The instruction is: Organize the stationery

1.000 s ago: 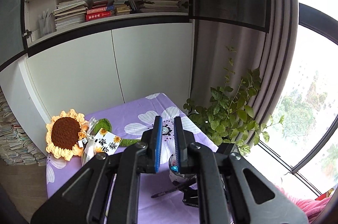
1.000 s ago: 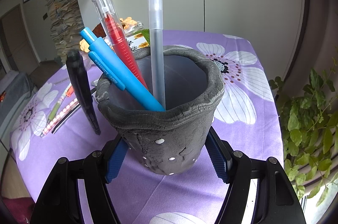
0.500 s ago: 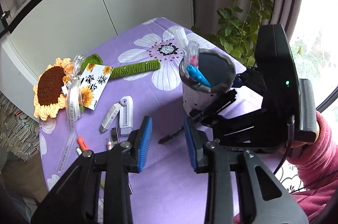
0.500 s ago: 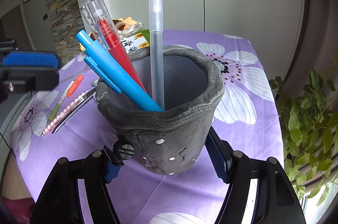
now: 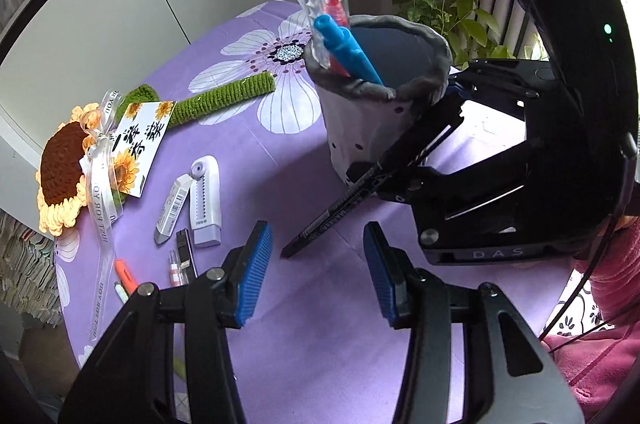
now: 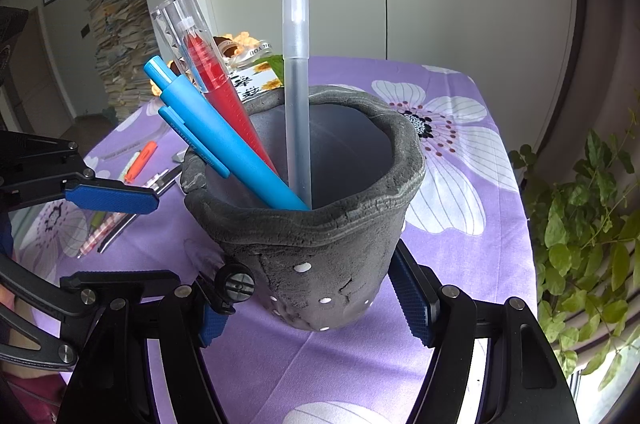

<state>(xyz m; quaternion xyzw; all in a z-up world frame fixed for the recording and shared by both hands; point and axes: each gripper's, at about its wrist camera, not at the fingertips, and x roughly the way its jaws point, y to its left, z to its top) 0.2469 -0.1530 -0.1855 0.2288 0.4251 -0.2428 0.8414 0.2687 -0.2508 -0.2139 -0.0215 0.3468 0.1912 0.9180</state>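
Observation:
My right gripper (image 6: 316, 308) is shut on the grey pen cup (image 6: 320, 256), its blue pads against both sides. In the cup stand two blue pens (image 6: 224, 148), a red pen in a clear case (image 6: 204, 64) and a frosted white pen (image 6: 298, 104). A black marker (image 5: 340, 204) lies slanted beside the cup (image 5: 372, 128), its tip on the purple cloth and its other end against the right gripper's finger. My left gripper (image 5: 316, 260) hovers low over the cloth, its jaws opening. The marker's tip is just ahead of the gap and no pad touches it.
Left of the marker lie a white eraser (image 5: 172, 200), a correction tape (image 5: 206, 200), an orange pen (image 5: 126, 274) and other small pens. A crocheted sunflower (image 5: 64, 168) with a card sits at the table's far left. A green plant (image 6: 580, 224) stands past the right edge.
My left gripper dropped from high above the table to just over the cloth, tilted downward, and its jaws went from shut to apart. The right gripper and the cup stayed still.

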